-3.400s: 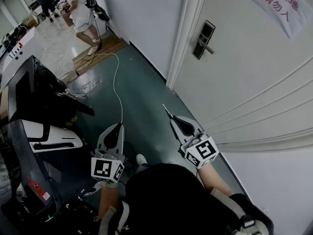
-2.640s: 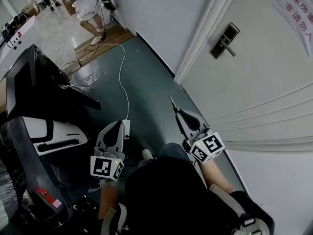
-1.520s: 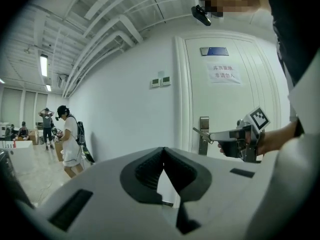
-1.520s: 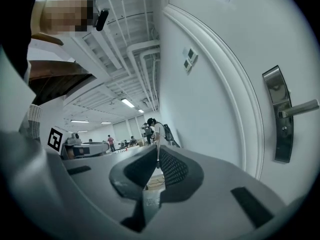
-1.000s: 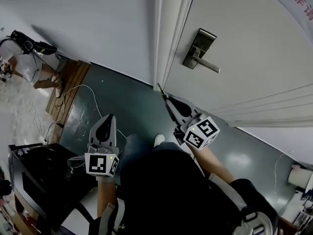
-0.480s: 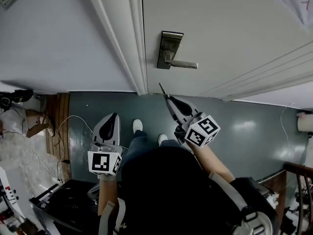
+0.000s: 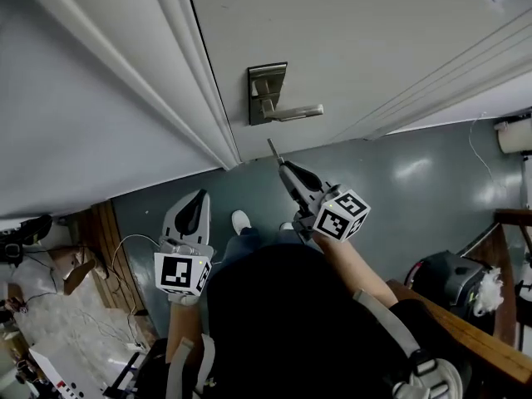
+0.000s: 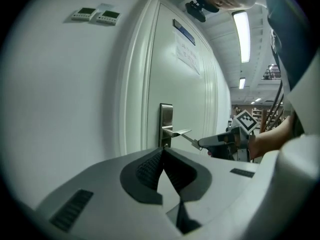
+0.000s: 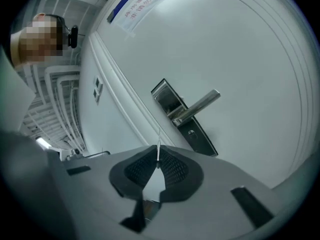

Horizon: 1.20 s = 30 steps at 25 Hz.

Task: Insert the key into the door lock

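The right hand-held gripper (image 7: 287,173) pinches the key (image 7: 273,150), blade pointing at the lock (image 7: 265,95) near ahead (keyhole (image 9: 191,132) under the handle (image 7: 295,112)); the left hand-held gripper (image 7: 194,210) is closed, empty, farther away.

My left tongs (image 7: 199,198) hang low by my side, jaws pressed together with nothing between them. My right tongs (image 7: 283,166) reach forward from my bare forearm (image 7: 357,268), jaws clamped on a thin key (image 7: 273,150) jutting past their tips.
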Tool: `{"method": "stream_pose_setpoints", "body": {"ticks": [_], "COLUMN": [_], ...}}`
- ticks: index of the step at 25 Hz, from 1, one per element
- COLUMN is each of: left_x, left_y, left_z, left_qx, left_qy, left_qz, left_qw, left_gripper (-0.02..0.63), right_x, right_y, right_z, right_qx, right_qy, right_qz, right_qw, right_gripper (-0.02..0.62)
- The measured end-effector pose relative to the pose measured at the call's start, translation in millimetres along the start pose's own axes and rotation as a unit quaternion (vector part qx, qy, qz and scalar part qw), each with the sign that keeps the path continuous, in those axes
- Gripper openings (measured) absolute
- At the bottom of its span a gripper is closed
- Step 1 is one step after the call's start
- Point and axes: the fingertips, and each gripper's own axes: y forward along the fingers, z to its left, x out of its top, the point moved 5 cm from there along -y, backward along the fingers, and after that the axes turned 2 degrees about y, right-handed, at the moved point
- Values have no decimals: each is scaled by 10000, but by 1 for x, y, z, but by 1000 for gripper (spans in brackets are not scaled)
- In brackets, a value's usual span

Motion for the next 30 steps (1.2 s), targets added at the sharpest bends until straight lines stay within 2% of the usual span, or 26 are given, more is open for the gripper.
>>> {"method": "stream_pose_setpoints", "body": {"ticks": [6, 14, 22, 26, 30], "left_x": [-7, -28, -40, -41, -43], "left_y": [16, 34, 40, 43, 46], "left_z": [17, 32, 39, 42, 44], "left_qx": [-473, -849, -984, -974, -935], "left_qy": [76, 95, 118, 103, 77], "left_qz": [61, 211, 330, 346, 343], "left_qw": [9988, 9961, 9945, 9946, 9950], "left_gripper": [8, 8, 8, 8, 8], "right_x": [-17, -37, -42, -44, -44], "right_y": [9, 22, 42, 53, 61], "right_z": [-19, -43, -60, -69, -78], "right_qx": [-224, -290, -156, -111, -79], "right_qy": [923, 2025, 2684, 3031, 3221], "right_qz": [-396, -817, -1016, -1085, -1084], "right_qw": [9947, 9754, 9578, 9467, 9405], "right_gripper": [32, 32, 32, 32, 32]}}
